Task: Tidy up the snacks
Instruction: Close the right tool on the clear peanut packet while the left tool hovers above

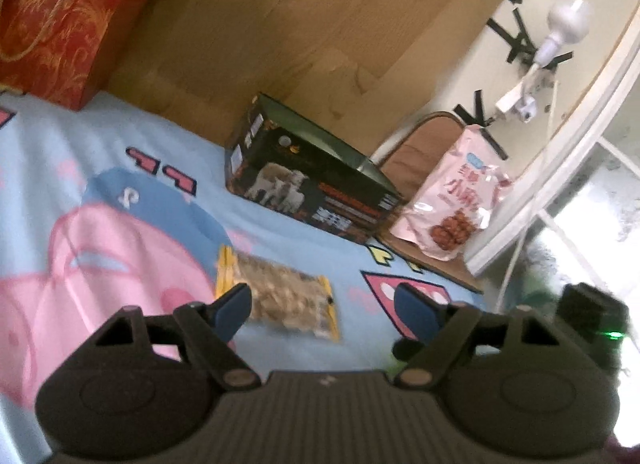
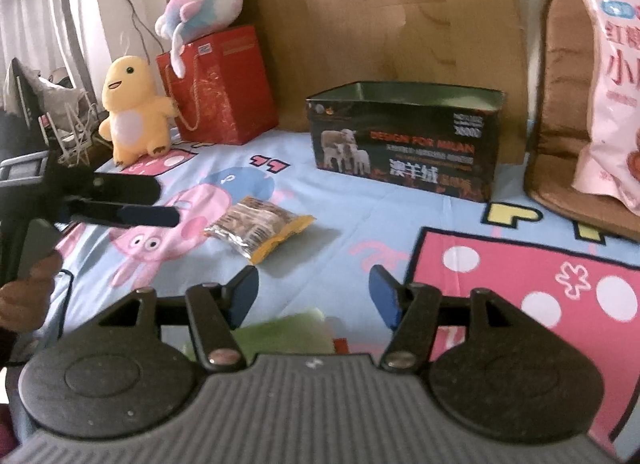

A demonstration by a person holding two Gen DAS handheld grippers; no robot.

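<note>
Soft cartoon bedsheet [image 2: 360,224] risks snagging: my left gripper [image 1: 322,306], fingers spread, hovers over the crinkly snack packet [image 1: 280,296]; right gripper [image 2: 314,296] spread, empty.

Home bedroom, cartoon bedsheet [image 2: 360,224], wooden headboard [image 2: 360,16], plush toys [image 2: 132,112], curtained window [image 2: 36,4]

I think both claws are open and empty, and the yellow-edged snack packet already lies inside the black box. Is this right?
Not quite: the snack packet lies on the blue bedsheet, in front of the black box, as the right wrist view shows. Left claw and right claw are open and empty.
</note>
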